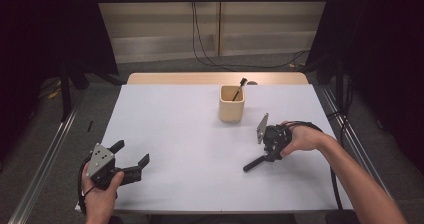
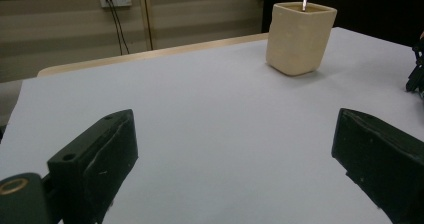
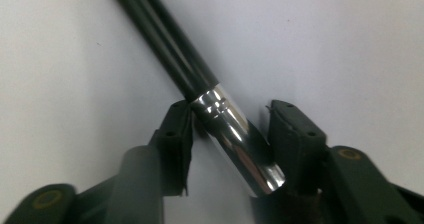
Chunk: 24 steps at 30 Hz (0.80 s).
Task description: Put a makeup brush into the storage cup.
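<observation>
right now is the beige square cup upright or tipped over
Upright. The beige square cup stands on its base on the white table, mouth up, with a black brush leaning inside.

A white table filled the middle of the frame, with a strip of bare wood along its far edge. Above centre stood a pale square cup with a thin dark stick leaning out of it. At lower left, a hand held the left gripper, its black jaws spread wide and pointing right over the tabletop. At right of centre, the other hand held the right gripper tipped down onto a black brush handle that lay on the table and stuck out toward the lower left. Cables ran across the floor at the top.
</observation>
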{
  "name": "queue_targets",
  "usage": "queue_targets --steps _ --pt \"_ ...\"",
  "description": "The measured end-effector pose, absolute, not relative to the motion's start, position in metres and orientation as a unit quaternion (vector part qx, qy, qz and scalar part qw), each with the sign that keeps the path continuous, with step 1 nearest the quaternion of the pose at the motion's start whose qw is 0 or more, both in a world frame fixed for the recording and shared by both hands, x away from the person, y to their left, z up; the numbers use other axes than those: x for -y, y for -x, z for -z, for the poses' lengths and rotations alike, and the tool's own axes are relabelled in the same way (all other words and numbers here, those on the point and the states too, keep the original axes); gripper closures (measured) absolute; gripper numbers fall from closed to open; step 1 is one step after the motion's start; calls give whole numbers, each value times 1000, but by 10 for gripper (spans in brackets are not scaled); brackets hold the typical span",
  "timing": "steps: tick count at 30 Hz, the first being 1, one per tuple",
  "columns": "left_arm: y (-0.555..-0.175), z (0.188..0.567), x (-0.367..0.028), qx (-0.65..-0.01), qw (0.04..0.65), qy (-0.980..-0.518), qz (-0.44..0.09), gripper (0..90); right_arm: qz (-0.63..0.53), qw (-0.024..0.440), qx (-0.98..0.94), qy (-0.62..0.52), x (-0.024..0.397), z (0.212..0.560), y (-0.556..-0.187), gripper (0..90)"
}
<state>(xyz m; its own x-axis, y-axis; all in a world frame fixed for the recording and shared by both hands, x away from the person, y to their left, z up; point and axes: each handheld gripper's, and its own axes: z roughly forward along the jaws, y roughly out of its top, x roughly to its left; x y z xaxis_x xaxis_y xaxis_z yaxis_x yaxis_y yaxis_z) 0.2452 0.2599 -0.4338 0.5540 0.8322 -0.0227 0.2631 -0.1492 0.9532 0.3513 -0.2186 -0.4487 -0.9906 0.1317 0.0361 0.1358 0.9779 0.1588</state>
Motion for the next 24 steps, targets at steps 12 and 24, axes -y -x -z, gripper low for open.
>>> queue_targets --steps 12,24 --pt "-245 434 -261 -388 526 -709 -267 43 65 14 995 73 216 447 -352 717" --pt "-246 435 -263 -391 524 -707 -268 43 88 14 989 115 224 444 -352 720"
